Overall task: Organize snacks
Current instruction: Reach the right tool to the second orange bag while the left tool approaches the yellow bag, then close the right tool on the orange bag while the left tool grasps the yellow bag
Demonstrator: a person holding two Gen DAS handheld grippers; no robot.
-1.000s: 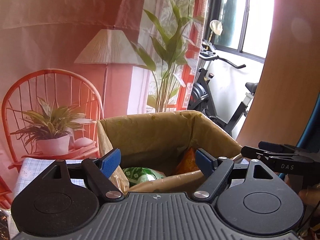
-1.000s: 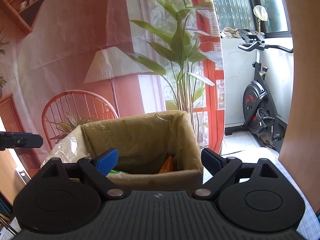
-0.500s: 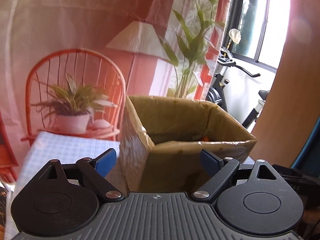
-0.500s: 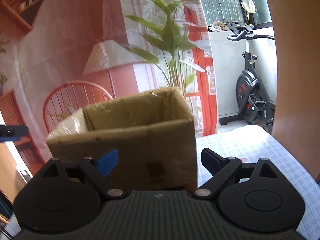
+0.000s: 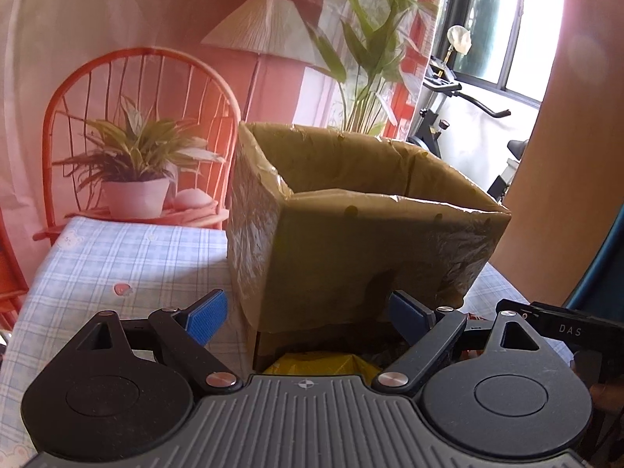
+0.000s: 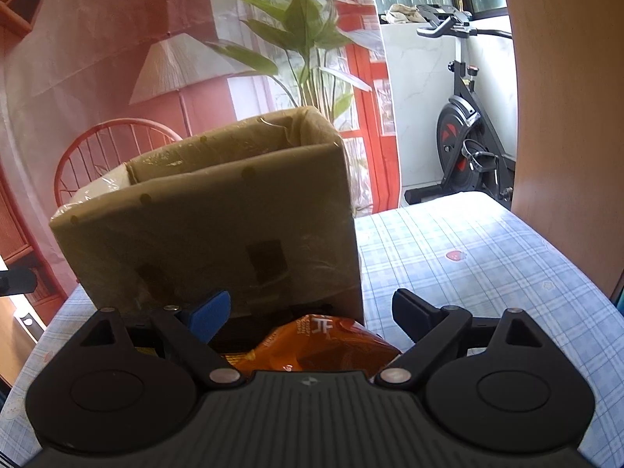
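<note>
An open cardboard box (image 5: 370,241) wrapped in clear film stands on the checked tablecloth (image 5: 128,265); it also shows in the right wrist view (image 6: 218,234). Its inside is hidden from both views. My left gripper (image 5: 308,316) is open and empty, low in front of the box, above a yellow snack bag (image 5: 319,364). My right gripper (image 6: 312,312) is open and empty, with an orange snack bag (image 6: 312,343) lying on the table between its fingers, just before the box.
The other gripper's black body (image 5: 561,327) shows at the left wrist view's right edge. An exercise bike (image 6: 464,132) stands beyond the table. A printed backdrop with a chair and plants hangs behind. A wooden panel (image 6: 565,117) rises at right.
Both grippers have dropped and pulled back from above the box to table level in front of it. The box's inside has gone out of sight and the snack bags on the table have come into view.
</note>
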